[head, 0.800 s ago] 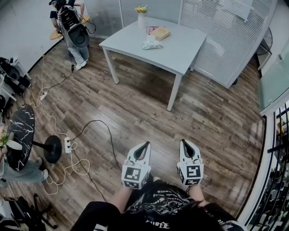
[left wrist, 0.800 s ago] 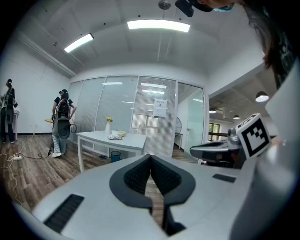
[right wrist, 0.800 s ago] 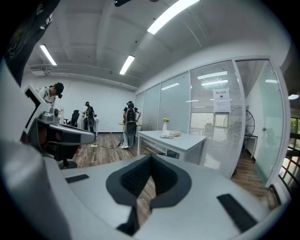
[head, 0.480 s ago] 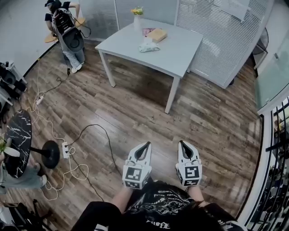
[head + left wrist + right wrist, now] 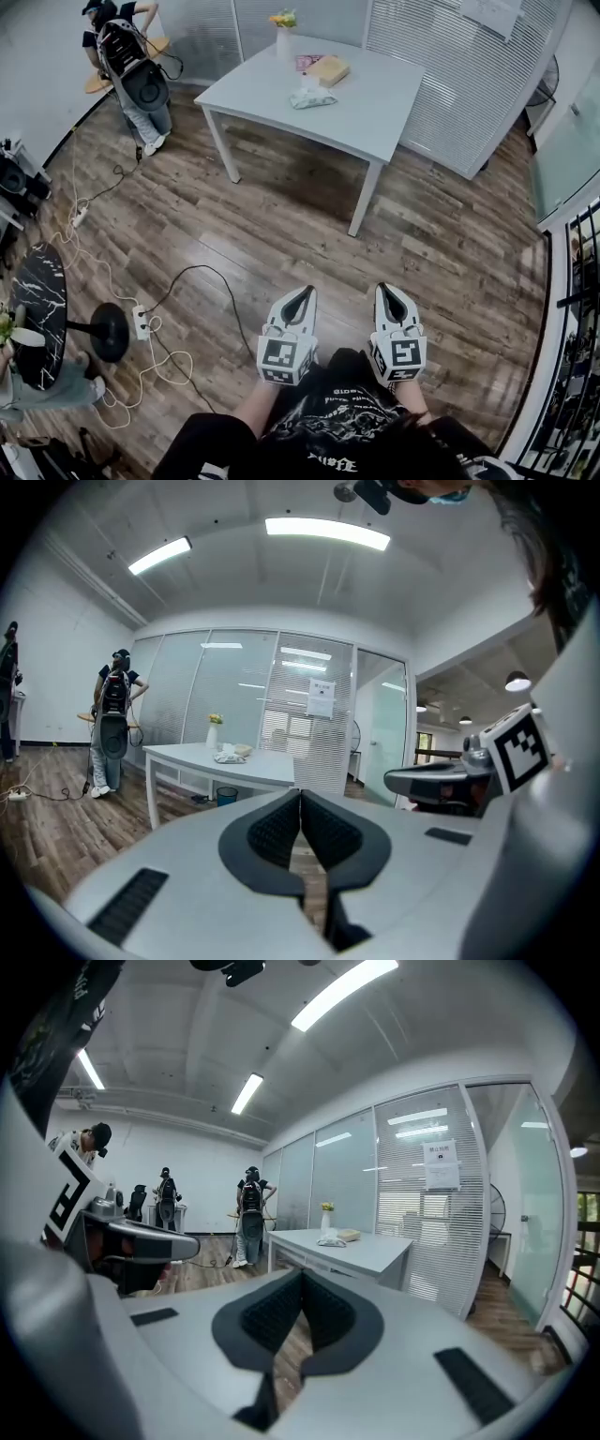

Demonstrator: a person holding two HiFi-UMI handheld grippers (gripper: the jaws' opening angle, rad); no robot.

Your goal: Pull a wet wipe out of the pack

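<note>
The wet wipe pack (image 5: 314,97) lies on a light grey table (image 5: 375,112) far ahead across the room, and shows small in the left gripper view as a pale pack (image 5: 227,757) and in the right gripper view as a pale pack (image 5: 330,1240). My left gripper (image 5: 306,293) and right gripper (image 5: 384,289) are held side by side close to my body, well short of the table. Both are shut with nothing between the jaws, as the left gripper (image 5: 300,794) and the right gripper (image 5: 302,1277) show in their own views.
A vase with yellow flowers (image 5: 286,33) and a tan box (image 5: 328,69) also stand on the table. A person with a backpack rig (image 5: 131,66) stands at the far left. Cables and a power strip (image 5: 141,322) lie on the wood floor beside a round black marble table (image 5: 37,295).
The view has shifted a little nearer the table. Both grippers sit slightly higher in the head view and stay shut.
</note>
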